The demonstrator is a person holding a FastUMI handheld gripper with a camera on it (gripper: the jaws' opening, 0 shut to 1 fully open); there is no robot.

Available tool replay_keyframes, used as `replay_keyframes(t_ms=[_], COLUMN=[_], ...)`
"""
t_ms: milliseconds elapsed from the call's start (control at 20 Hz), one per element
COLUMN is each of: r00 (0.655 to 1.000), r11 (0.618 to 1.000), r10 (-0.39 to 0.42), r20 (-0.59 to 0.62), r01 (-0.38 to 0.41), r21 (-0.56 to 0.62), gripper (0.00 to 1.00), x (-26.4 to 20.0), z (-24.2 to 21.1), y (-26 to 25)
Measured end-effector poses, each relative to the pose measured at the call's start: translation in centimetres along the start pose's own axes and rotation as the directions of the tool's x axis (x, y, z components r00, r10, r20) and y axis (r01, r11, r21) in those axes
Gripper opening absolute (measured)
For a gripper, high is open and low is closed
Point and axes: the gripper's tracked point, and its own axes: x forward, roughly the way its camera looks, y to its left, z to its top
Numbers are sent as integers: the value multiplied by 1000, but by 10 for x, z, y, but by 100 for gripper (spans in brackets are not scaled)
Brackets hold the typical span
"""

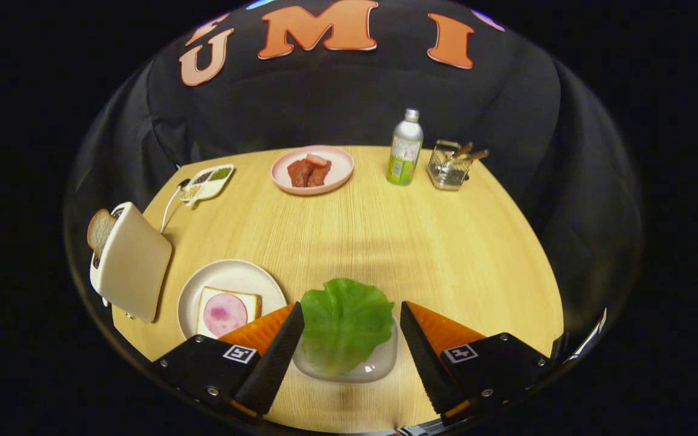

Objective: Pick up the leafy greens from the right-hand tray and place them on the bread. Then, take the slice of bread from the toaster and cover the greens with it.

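The leafy greens [345,324] are covering most of the clear tray [379,362], and the left finger is hiding its near corner. The toaster [131,261] is swallowing the lower half of its bread slice [100,232]. The divided dish's [208,181] contents are reading too small to identify.

Gripper [352,315] fingers spread wide — leafy greens [345,324] lying between them.

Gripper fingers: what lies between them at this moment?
In the gripper view, the open gripper straddles the leafy greens, which lie on a small clear tray. Neither finger presses on the leaf yet.
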Motion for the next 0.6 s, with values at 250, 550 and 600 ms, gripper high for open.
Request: replay_keyframes(t_ms=[250, 550, 600], r00=[992, 962, 958], r11=[1000, 999, 1000], r10=[1, 9, 6], r20=[-124, -274, -286], r01=[-2, 0, 3], r21=[-5, 34, 30], gripper=[93, 89, 88], x=[27, 58, 62], z=[-24, -47, -49], y=[-1, 9, 9])
